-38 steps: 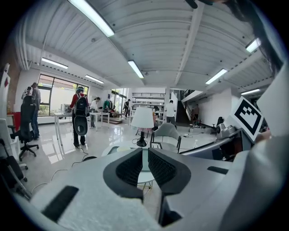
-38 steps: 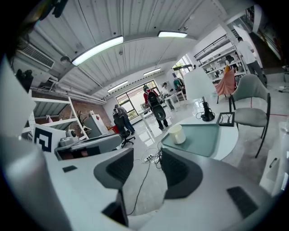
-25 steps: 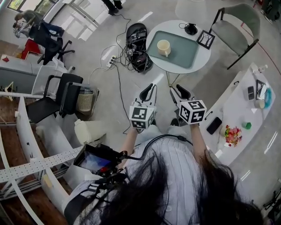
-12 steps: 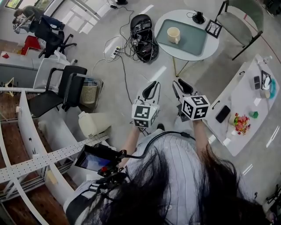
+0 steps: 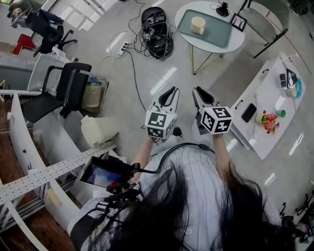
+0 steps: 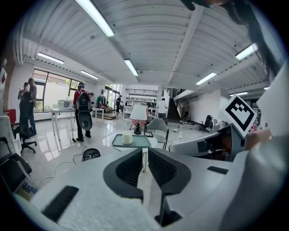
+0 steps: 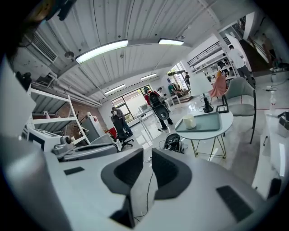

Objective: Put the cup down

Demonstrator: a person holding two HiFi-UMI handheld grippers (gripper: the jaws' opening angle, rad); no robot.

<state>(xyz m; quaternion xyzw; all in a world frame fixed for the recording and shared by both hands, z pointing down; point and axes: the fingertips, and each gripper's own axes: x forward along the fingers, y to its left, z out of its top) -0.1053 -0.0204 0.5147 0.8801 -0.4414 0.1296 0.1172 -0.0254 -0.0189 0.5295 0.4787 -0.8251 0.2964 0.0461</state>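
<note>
The cream cup (image 5: 197, 25) stands upright on a green tray (image 5: 218, 35) on the round white table (image 5: 185, 13), far from both grippers. It also shows small in the left gripper view as the cup (image 6: 127, 139) and in the right gripper view as the cup (image 7: 188, 121). My left gripper (image 5: 171, 91) and right gripper (image 5: 199, 91) hang side by side over bare floor, close to the person's body, both pointing toward the table. The left gripper (image 6: 145, 155) is shut to a thin slit and empty. The right gripper (image 7: 147, 158) has just been closing, with nothing between its jaws.
A long white table (image 5: 267, 105) at the right carries a phone (image 5: 248, 112) and small items. A grey chair (image 5: 267, 17) stands behind the round table. Cables and a black bag (image 5: 154, 29) lie on the floor left of it. A black office chair (image 5: 59, 93) stands at the left.
Both grippers have drawn back from the round table together with the person, so the table and cup sit farther off. The right jaws have narrowed from visibly apart to nearly together.
</note>
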